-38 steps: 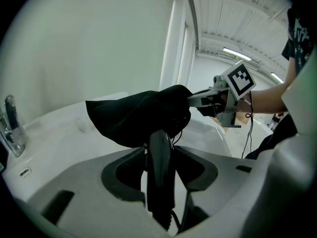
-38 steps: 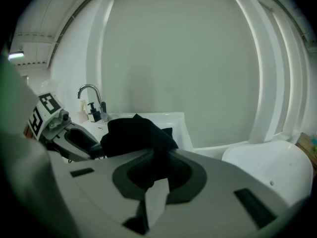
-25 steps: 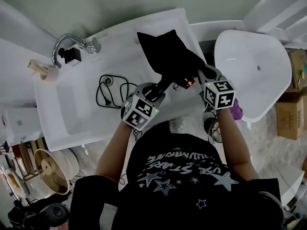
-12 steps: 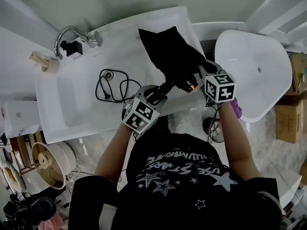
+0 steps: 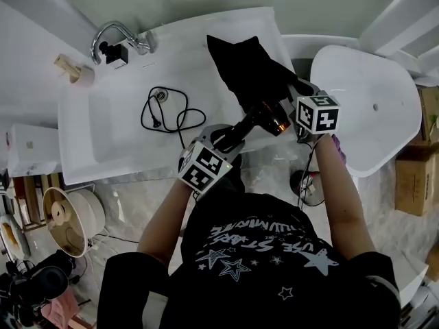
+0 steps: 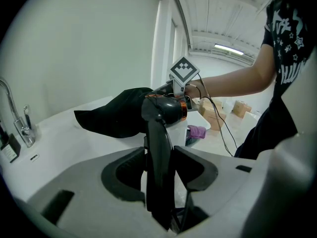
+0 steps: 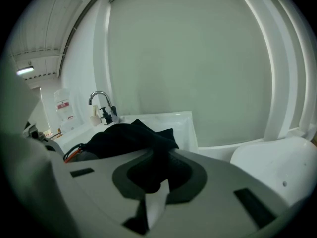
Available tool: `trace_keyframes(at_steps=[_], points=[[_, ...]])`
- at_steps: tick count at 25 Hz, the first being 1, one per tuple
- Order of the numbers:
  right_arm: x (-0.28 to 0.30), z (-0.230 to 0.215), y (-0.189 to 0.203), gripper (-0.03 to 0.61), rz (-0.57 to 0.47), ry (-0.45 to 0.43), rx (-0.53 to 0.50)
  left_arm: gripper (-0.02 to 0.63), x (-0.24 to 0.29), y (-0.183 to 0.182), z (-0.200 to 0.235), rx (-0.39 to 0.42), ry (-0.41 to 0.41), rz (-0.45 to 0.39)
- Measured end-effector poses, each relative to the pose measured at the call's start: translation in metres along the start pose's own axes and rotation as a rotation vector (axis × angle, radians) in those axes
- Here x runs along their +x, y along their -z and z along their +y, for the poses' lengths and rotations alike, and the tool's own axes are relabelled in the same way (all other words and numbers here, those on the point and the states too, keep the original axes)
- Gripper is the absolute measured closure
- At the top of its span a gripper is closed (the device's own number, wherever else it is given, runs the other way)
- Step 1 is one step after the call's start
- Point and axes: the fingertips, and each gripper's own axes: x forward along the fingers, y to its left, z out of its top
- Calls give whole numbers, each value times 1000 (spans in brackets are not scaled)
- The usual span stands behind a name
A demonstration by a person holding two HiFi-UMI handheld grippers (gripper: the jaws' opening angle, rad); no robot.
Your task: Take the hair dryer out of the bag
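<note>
**Hair dryer at the mouth of the bag, 1 gripper on each**

In the head view the black fabric bag (image 5: pixel 248 70) lies on the white worktop (image 5: pixel 195 43) at upper centre, to the right of the sink basin (image 5: pixel 103 139). Its open end points toward the person.

The hair dryer (image 5: pixel 264 118) is dark, with an orange ring round its barrel. It sits just below the bag's mouth, near the middle of the frame, and its handle slants down and left.

The left gripper (image 5: pixel 230 136) is clamped on that handle. In the left gripper view the 2 jaws of the left gripper (image 6: pixel 159 165) press on either side of the upright handle. The hair dryer (image 6: pixel 163 110) shows its head above them, and the bag (image 6: pixel 111 115) lies behind it. Whether the barrel's far end is still tucked in the fabric is hard to tell from these angles.

The right gripper (image 5: pixel 298 91) sits at the bag's right edge. In the right gripper view the jaws of the right gripper (image 7: pixel 151 175) are nearly together and pinch a fold of the bag (image 7: pixel 129 138).

A black cord (image 5: pixel 168 112) with a plug lies looped in the basin, near the drain. A chrome faucet (image 5: pixel 120 36) stands at upper left. At the right of the frame is a white tub (image 5: pixel 363 108).
</note>
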Motion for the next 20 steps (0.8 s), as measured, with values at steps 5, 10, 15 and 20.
trace_keyframes(at_steps=[5,10,15,20], points=[[-6,3,2,548,0,-22,9,417,-7,3,-25,-4,-9,-27],[-10,3,1,548,-6,-31,-18,417,-13,0,-43,2,-34,-57],[-12,2,2,548,-9,-41,-20,417,-24,-2,-55,24,-46,-74],[-15,5,2,548,-5,-76,3,417,-38,-11,-75,70,-25,-102]])
